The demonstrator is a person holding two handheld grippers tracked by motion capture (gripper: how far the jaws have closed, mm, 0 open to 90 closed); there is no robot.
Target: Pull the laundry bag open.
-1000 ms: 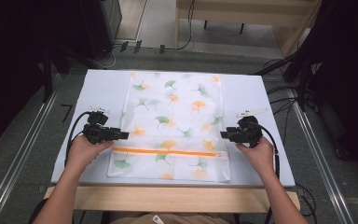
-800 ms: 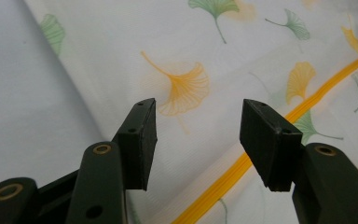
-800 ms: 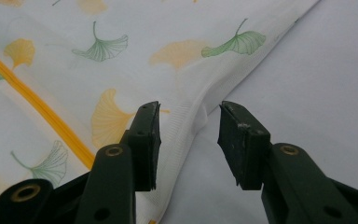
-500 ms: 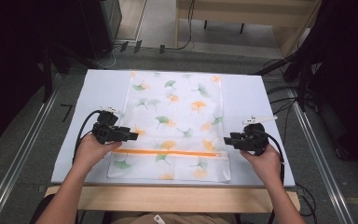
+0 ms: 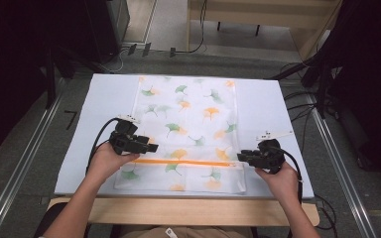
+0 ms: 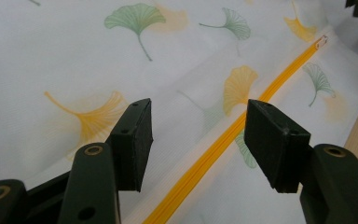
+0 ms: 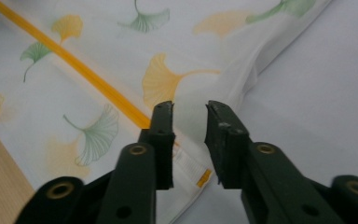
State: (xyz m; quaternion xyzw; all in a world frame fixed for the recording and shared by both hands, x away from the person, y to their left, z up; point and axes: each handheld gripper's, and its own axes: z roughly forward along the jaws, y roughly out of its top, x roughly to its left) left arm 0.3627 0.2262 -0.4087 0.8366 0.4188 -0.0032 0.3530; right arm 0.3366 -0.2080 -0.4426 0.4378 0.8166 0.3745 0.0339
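Laundry bag (image 5: 188,124), white mesh printed with ginkgo leaves, lay flat on the pale blue table cover (image 5: 104,99), its orange zipper (image 5: 188,162) running across near the person's edge. A wooden table edge (image 5: 178,210) bordered the cover below. Left gripper (image 5: 146,146) sat over the zipper's left end, jaws widely parted and just opening further, nothing between them but the fabric below. Right gripper (image 5: 243,157) sat at the zipper's right end, jaws just closing to a narrow gap, holding nothing. A small white tag (image 5: 274,134) lay beside it
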